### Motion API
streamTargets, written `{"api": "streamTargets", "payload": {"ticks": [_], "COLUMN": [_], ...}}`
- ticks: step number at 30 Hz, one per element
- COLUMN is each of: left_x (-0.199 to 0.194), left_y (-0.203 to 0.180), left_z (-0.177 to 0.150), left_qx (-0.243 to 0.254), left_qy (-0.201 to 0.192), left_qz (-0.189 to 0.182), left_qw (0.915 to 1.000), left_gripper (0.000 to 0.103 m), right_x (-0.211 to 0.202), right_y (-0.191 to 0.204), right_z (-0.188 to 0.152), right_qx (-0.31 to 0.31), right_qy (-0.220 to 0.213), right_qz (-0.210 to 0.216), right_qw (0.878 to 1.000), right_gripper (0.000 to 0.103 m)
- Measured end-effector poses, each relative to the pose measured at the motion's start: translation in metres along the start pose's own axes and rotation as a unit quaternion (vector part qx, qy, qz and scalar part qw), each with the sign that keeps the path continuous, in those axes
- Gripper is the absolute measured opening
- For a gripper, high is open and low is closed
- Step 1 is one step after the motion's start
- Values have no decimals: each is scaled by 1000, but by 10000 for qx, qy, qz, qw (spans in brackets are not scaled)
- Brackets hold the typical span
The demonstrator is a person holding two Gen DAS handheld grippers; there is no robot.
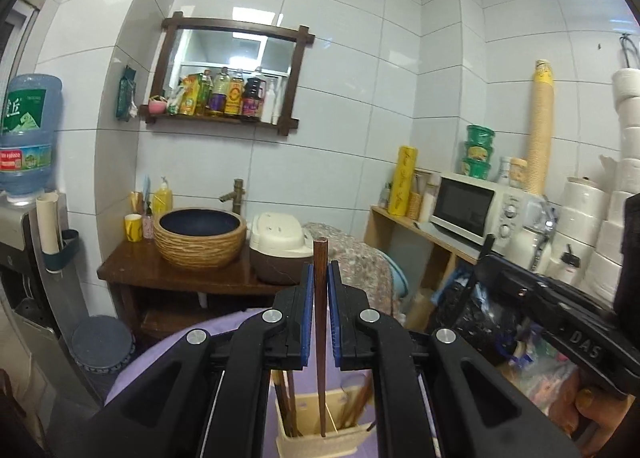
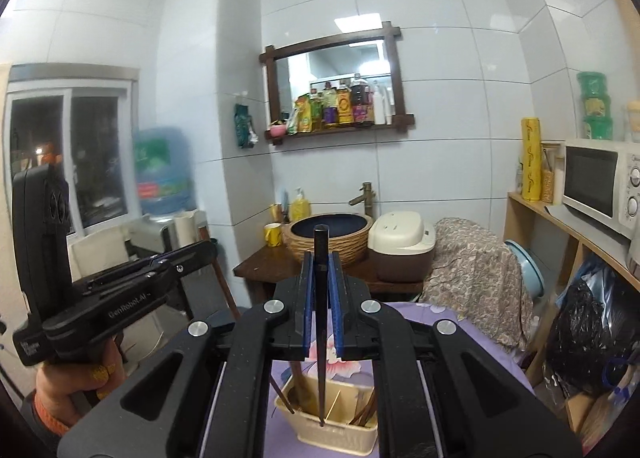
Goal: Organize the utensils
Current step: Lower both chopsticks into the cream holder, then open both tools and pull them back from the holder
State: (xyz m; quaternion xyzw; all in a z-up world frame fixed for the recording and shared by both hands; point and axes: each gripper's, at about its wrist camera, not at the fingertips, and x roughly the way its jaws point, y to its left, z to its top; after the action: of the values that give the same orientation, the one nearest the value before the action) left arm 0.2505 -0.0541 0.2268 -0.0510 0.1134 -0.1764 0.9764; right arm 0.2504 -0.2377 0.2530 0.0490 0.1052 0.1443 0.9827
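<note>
- The left gripper (image 1: 320, 274) has its blue pads pressed together on a brown wooden chopstick (image 1: 320, 322); the stick stands upright between them, its blunt top clear above the fingertips and its thin tip hanging over the cream utensil holder (image 1: 320, 444) below.
- The right gripper (image 2: 321, 266) pinches a black chopstick (image 2: 320, 318) the same way, upright, with its point down inside the utensil holder (image 2: 336, 434) near the thin middle divider.
- Only the left wrist view shows the brown stick's colour and grain; only the right wrist view shows the black one.
- In the right wrist view the holder's two compartments read clearly, with more chopsticks leaning in both; the left wrist view shows less of its rim.
- The holder sits on a purple floral tablecloth (image 2: 472, 338), whose flower print shows only in the right wrist view.
- Each camera catches the other tool: the right gripper's black body crosses the right edge of the left wrist view, a hand (image 1: 588, 414) beneath it; the left tool and its hand (image 2: 68, 378) fill the left of the right wrist view.
- A window (image 2: 64, 153) appears only in the right wrist view; stacked toilet rolls (image 1: 628, 161) appear only in the left wrist view.
- Both show the basin (image 1: 200, 236), rice cooker (image 1: 280, 246) and microwave (image 1: 472, 213).
</note>
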Motion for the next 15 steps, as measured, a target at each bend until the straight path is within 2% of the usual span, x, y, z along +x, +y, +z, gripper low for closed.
{"api": "streamTargets", "payload": {"ticks": [4, 7, 15], "left_x": [29, 44, 65], "left_y": [-2, 0, 11], "left_z": [-16, -38, -100], "left_qx": [40, -11, -52], "left_qy": [50, 278, 832], "left_qz": [257, 275, 332], "left_qw": [9996, 9992, 9960], "left_gripper": [9, 9, 9], "right_x": [25, 48, 76], "right_y": [-10, -19, -29], "right_z": [-10, -36, -96], "right_qx": [-24, 13, 115], "right_qy": [-8, 218, 753], "right_qz": [-252, -377, -356], "right_qw": [9997, 9991, 9965], "right_gripper": [9, 9, 9]}}
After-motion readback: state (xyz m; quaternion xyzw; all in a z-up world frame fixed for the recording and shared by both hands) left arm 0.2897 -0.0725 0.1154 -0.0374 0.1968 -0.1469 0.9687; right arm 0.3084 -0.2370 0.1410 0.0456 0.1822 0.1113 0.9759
